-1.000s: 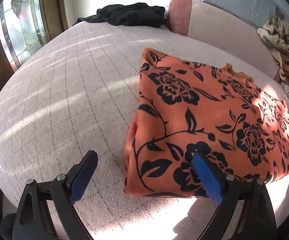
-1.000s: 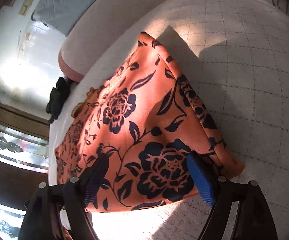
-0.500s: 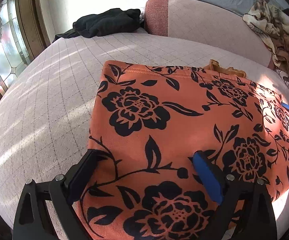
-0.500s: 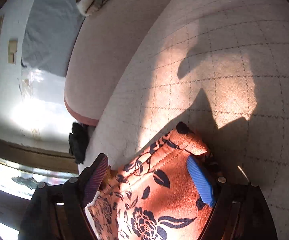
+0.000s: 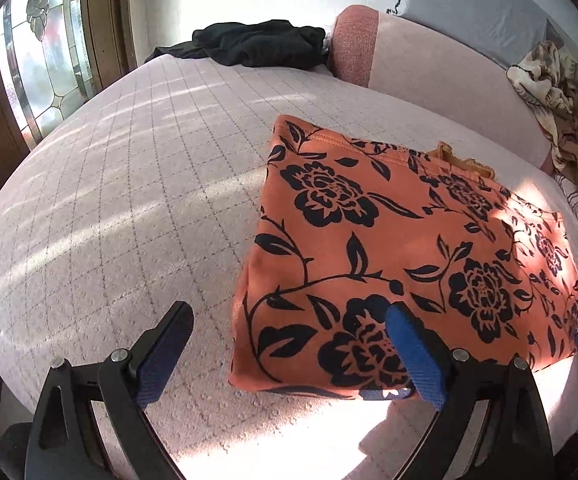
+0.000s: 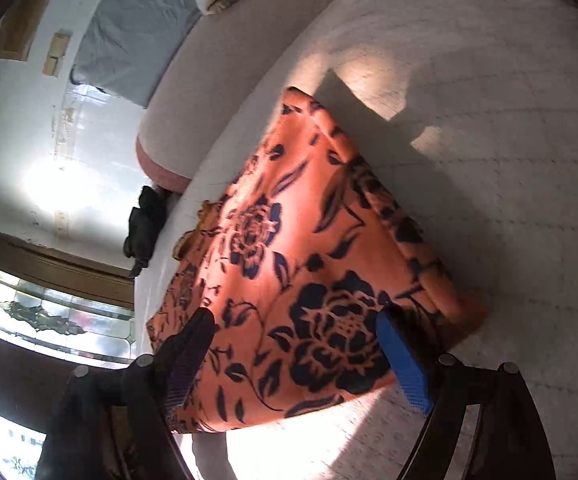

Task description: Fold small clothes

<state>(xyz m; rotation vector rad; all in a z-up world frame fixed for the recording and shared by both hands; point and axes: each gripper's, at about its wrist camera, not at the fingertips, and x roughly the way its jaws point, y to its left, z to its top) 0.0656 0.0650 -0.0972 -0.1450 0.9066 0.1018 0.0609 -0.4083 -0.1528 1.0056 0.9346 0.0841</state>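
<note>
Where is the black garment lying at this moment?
In the left wrist view, the black garment lies at the far edge of the quilted surface, beside the pink cushion.

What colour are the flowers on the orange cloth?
Black, with black leaves and vines, printed on the orange cloth. The left wrist view shows them best.

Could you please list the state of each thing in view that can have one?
Orange floral garment: folded, lying flat on the quilted cover.
Black garment: crumpled, unfolded.
Patterned cloth: bunched, unfolded.
Left gripper: open, holding nothing.
Right gripper: open, holding nothing.
</note>
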